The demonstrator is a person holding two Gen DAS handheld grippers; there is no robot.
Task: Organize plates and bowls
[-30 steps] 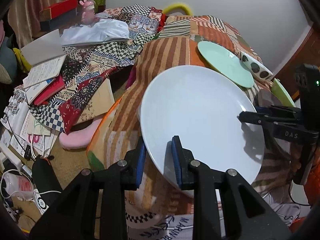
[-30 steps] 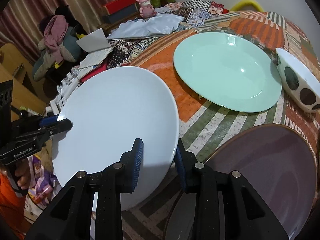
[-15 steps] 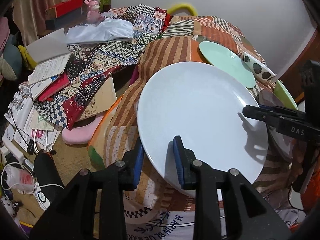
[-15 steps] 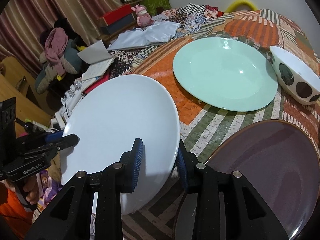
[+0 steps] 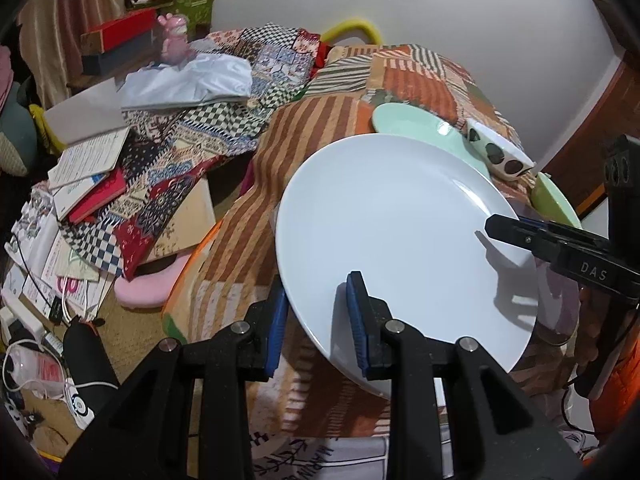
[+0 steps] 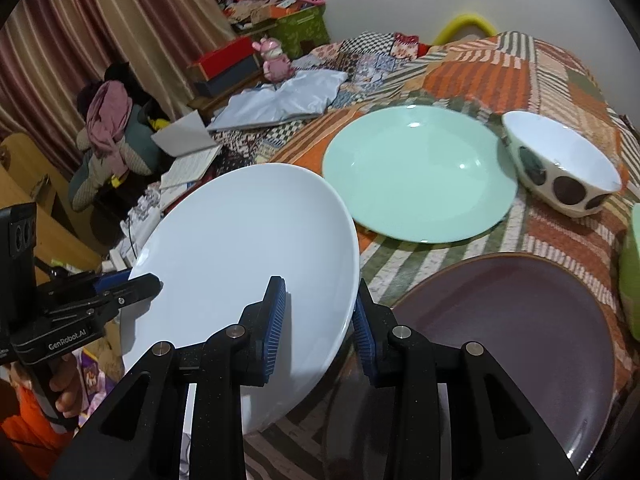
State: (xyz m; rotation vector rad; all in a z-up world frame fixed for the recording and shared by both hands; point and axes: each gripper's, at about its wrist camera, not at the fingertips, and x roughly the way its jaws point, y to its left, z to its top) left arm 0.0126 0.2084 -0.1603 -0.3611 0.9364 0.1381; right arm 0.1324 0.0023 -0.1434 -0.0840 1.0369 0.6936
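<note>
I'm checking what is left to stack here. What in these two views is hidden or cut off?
- Purple plate: right wrist view, near edge behind the right gripper; left wrist view, almost wholly behind the white plate.
- Green dish: cut off by the right edge, so plate or bowl is unclear.
- Mint plate: left wrist view, near part behind the white plate.

Left gripper: matte black speckled plastic frame with triangular cut-outs, ribbed blue rubber pads fitted on both fingers, silver round screws set at the finger pivots. Right gripper: same black frame, blue ribbed pads, silver screws. White "DAS" lettering is seen on the right unit's side, "GenRobot.AI" on the left's. An orange sleeve is worn below the left unit's handle.
</note>
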